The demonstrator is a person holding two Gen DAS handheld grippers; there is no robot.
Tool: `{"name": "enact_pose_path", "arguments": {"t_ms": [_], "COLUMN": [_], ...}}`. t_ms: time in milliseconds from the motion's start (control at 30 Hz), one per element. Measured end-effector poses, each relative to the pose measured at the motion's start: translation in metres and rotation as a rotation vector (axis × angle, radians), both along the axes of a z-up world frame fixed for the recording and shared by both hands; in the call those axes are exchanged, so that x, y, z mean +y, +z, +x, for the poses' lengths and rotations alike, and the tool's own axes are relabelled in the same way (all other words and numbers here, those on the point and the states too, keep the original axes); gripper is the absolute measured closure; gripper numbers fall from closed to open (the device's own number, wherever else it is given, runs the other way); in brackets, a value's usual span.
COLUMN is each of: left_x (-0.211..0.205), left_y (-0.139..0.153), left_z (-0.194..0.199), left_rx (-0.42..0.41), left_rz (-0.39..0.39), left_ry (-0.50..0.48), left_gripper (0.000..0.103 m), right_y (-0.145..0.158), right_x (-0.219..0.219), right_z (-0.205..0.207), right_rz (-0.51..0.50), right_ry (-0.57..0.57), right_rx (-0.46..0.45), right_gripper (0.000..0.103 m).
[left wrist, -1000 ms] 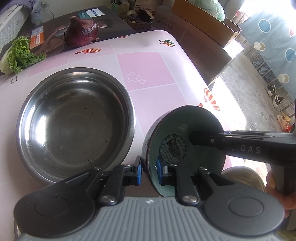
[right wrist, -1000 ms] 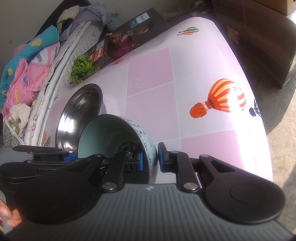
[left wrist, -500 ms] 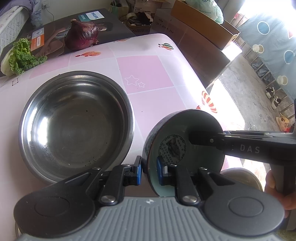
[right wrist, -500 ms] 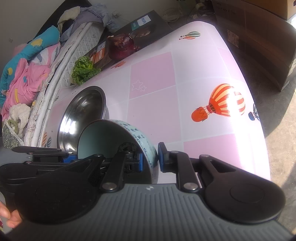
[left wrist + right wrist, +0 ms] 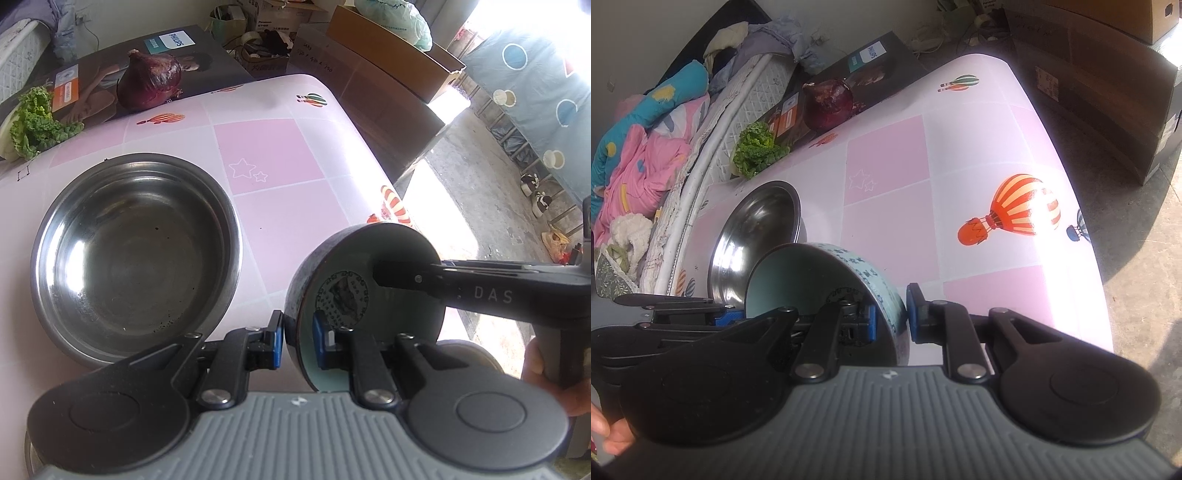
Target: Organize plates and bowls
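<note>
A pale blue ceramic bowl (image 5: pixel 369 280) with a dark printed outside is held tilted on its side above the table's near right part. My left gripper (image 5: pixel 298 343) is shut on its near rim. My right gripper (image 5: pixel 891 314) is shut on its opposite rim, its fingers (image 5: pixel 406 273) reaching into the bowl from the right. The bowl also shows in the right wrist view (image 5: pixel 827 273). A large steel bowl (image 5: pixel 136 254) sits upright and empty on the table to the left; it shows in the right wrist view (image 5: pixel 757 229) too.
The pink checked table (image 5: pixel 273 162) drops off to the floor on the right. A red onion (image 5: pixel 153 85) on a dark box (image 5: pixel 207 62) and lettuce (image 5: pixel 33 125) lie at the far edge. Another steel rim (image 5: pixel 469 354) shows under the right gripper. Cardboard boxes (image 5: pixel 388 74) stand beyond.
Both grippers have lifted and pulled back slightly with the blue bowl; the steel bowl and table appear farther away. The grip on the bowl is unchanged.
</note>
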State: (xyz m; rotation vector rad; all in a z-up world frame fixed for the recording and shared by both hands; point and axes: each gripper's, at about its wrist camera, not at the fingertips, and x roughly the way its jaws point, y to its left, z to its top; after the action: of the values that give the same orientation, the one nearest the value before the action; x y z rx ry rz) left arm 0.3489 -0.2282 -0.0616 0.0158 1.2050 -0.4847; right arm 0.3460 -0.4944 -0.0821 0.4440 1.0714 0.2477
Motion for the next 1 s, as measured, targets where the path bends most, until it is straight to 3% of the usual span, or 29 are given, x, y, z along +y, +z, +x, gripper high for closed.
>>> {"name": "enact_pose_path", "arguments": {"t_ms": [600,1000], "left_x": [0.012,0.066], "left_y": [0.027,0.054], "left_z": [-0.005,0.006], "left_rx": [-0.032,-0.072], "left_rz": [-0.055,-0.106], "left_ry": [0.007,0.090], "left_gripper": [0.086,0.086], "right_y": [0.036,0.070], "right_x": [0.006,0.051], "right_z": [-0.008,0.012], "right_rz": [-0.030,-0.035], "right_ry": [-0.001,0.060], "right_rx": [-0.037,-0.080], "right_gripper": [0.088,0.088]}}
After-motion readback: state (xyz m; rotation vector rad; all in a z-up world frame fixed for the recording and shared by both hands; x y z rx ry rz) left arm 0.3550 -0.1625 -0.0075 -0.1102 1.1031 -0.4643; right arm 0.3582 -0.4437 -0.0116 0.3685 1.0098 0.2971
